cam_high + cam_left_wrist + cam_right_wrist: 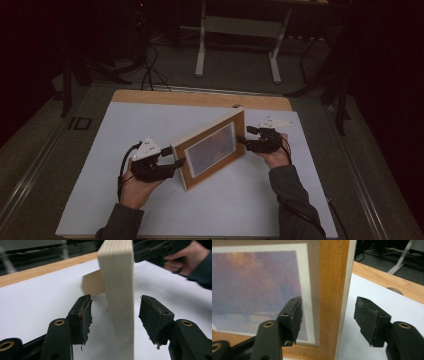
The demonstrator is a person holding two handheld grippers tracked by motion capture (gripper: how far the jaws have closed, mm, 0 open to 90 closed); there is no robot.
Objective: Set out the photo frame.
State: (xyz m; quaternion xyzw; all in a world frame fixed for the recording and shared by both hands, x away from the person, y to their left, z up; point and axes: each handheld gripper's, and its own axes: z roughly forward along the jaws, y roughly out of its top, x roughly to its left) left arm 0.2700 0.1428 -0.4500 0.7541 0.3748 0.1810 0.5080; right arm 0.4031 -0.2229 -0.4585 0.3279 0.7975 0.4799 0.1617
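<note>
A wooden picture frame (212, 147) with a purplish picture stands upright on the white sheet, angled across the table's middle. My left gripper (176, 162) is at the frame's near-left end. In the left gripper view its jaws (115, 315) stand open on either side of the frame's pale edge (117, 285), with gaps on both sides. A back prop (91, 285) shows behind that edge. My right gripper (245, 136) is at the frame's far-right end. Its jaws (328, 317) are open astride the frame's side (334, 285), one pad before the picture, one behind.
The white sheet (150, 125) covers the wooden table, whose far edge (200, 98) is bare wood. Beyond it on the floor stand a desk's white legs (200, 55) and dark cables (150, 70). The other hand and its gripper (155, 250) show past the frame.
</note>
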